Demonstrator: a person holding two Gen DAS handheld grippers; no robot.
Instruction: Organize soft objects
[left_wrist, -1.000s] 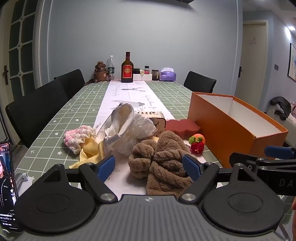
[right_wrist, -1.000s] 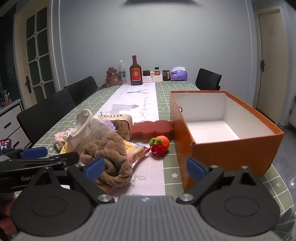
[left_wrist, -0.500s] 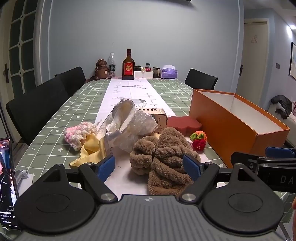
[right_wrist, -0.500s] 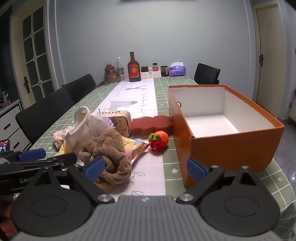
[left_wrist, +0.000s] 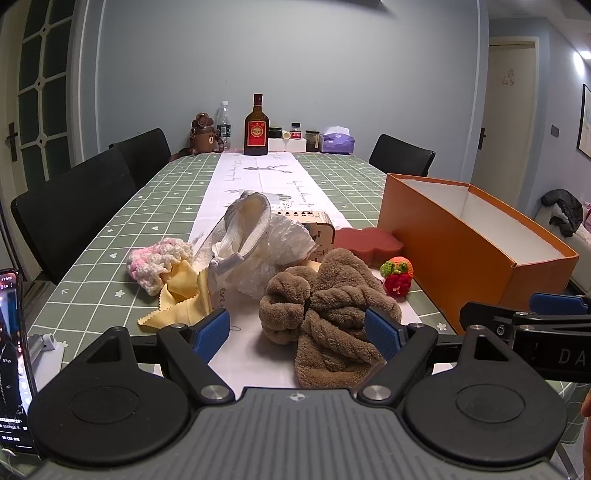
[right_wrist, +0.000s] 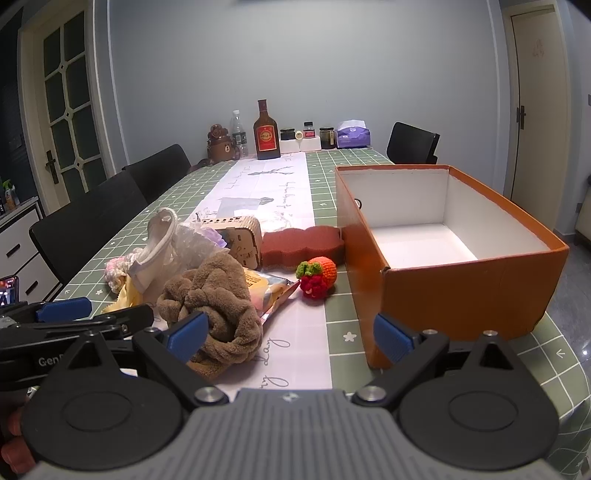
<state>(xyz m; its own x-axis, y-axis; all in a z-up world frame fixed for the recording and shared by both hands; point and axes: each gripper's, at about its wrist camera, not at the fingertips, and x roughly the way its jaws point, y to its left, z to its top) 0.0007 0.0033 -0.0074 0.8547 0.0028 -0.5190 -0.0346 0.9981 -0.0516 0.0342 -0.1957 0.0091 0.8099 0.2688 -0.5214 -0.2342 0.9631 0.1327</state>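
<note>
A pile of soft things lies on the table. A brown plush towel (left_wrist: 328, 306) (right_wrist: 218, 302) is nearest, with a crinkled clear bag with white straps (left_wrist: 258, 243) (right_wrist: 173, 247), a yellow cloth (left_wrist: 181, 299), a pink-white knitted piece (left_wrist: 159, 264), a red sponge (left_wrist: 365, 240) (right_wrist: 301, 242) and a crocheted orange-red fruit (left_wrist: 397, 273) (right_wrist: 317, 275) around it. My left gripper (left_wrist: 297, 332) is open, its pads flanking the towel's near edge. My right gripper (right_wrist: 290, 334) is open over the runner beside an empty orange box (right_wrist: 454, 258) (left_wrist: 472, 240).
A small wooden box (right_wrist: 240, 236) and a snack packet (right_wrist: 266, 291) sit in the pile. Bottles, jars and a tissue pack (left_wrist: 338, 138) stand at the far end. Black chairs (left_wrist: 74, 210) line the left side. A phone (left_wrist: 14, 354) stands at the near left.
Both grippers have tilted up and drawn back slightly, so the pile and box sit a little lower and farther in view. Nothing was grasped or moved.
</note>
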